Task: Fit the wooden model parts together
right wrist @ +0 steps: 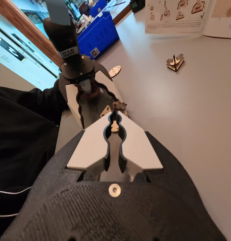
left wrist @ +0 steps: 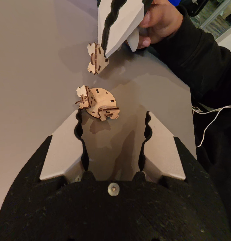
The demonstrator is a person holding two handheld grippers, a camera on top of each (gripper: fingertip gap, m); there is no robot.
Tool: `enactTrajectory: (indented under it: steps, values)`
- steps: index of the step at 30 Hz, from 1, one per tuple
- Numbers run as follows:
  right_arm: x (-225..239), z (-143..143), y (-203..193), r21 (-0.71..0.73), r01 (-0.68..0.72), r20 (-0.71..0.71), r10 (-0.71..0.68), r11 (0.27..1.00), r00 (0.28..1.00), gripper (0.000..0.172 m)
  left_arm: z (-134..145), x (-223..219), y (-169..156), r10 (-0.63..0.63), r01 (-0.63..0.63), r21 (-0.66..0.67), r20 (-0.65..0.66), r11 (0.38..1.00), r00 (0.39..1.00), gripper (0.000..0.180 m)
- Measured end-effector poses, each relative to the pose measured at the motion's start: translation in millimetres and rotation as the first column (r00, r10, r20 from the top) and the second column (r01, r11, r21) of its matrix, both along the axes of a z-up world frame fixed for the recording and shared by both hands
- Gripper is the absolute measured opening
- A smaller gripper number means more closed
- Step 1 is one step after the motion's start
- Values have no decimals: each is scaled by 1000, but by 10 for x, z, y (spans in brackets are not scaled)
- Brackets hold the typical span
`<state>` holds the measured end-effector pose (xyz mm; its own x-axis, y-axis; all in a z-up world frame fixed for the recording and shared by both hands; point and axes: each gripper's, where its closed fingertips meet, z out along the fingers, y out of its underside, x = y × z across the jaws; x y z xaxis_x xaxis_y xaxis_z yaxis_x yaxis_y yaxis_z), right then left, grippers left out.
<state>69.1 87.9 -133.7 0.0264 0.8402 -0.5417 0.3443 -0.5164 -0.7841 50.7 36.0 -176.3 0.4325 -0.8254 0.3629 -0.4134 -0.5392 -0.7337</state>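
In the left wrist view my left gripper (left wrist: pixel 113 112) is open above the grey table (left wrist: pixel 34 65). A round wooden disc (left wrist: pixel 103 99) with two wooden brackets slotted into it lies just ahead of its fingertips. The left fingertip (left wrist: pixel 78 114) is right beside one bracket (left wrist: pixel 86 97). My right gripper (left wrist: pixel 105 55) comes in from above, shut on the edge of a third wooden bracket piece (left wrist: pixel 97 58) held over the table behind the disc. In the right wrist view my right gripper (right wrist: pixel 114 112) pinches that thin wooden piece (right wrist: pixel 114 125). The open left gripper (right wrist: pixel 101 114) stands just beyond it.
A spare wooden disc (right wrist: pixel 114 71) and another small wooden assembly (right wrist: pixel 175 63) lie farther out on the table. A blue bin (right wrist: pixel 99 35) and an open instruction sheet (right wrist: pixel 177 17) sit at the far side. The table edge (left wrist: pixel 191 117) and a white cable (left wrist: pixel 210 125) are to the right. Spacing between my two grippers at the tips: around 7 cm.
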Motion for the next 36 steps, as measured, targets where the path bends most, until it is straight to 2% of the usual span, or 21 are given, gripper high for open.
enactTrajectory:
  steps: [4,16,36]
  values:
    - [-33,89,8,-56,3,-85,-8,998,996,0,-12,-5,-1,0,0,9,-15,1000,1000,92]
    - [-104,66,-49,-42,14,-63,-17,999,998,0,-15,-28,32,16,-16,-8,-5,1000,1000,82]
    - [-73,39,-56,-93,1,-60,-6,996,998,0,-35,-18,11,4,-3,16,-32,1000,999,81]
